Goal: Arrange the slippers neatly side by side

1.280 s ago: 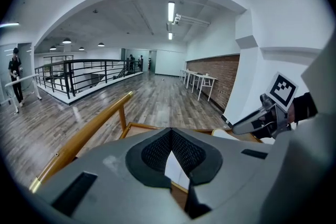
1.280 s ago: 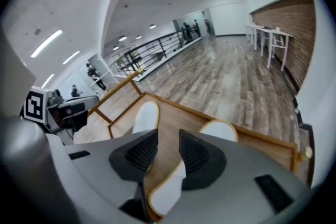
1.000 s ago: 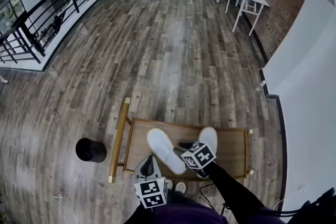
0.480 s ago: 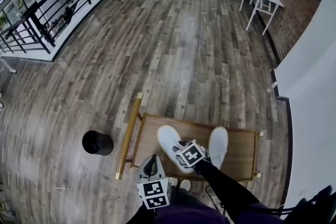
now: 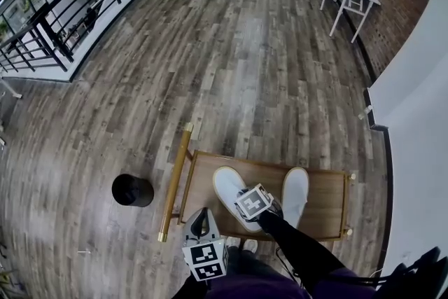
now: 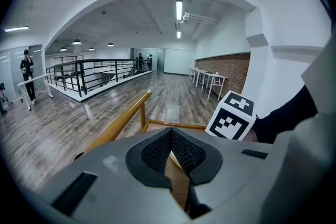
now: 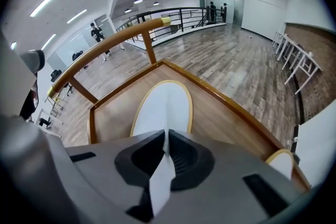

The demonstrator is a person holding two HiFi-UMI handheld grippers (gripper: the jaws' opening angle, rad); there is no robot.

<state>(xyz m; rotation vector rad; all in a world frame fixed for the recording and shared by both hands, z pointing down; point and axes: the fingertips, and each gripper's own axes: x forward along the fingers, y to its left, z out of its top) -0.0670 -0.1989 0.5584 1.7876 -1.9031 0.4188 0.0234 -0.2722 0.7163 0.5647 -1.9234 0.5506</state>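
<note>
Head view: 2 slippers (image 5: 295, 191) in tray (image 5: 327, 194); right gripper (image 7: 166, 136) just clamped one slipper (image 5: 225, 185), prob.; left gripper (image 6: 170, 136) closed.

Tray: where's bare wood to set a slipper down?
Bare: the near-left corner of the tray, beside the tilted slipper; the strip between the other slipper and the right rim. Crowded between the slippers, where the right tool grips the tilted slipper's near end.
</note>
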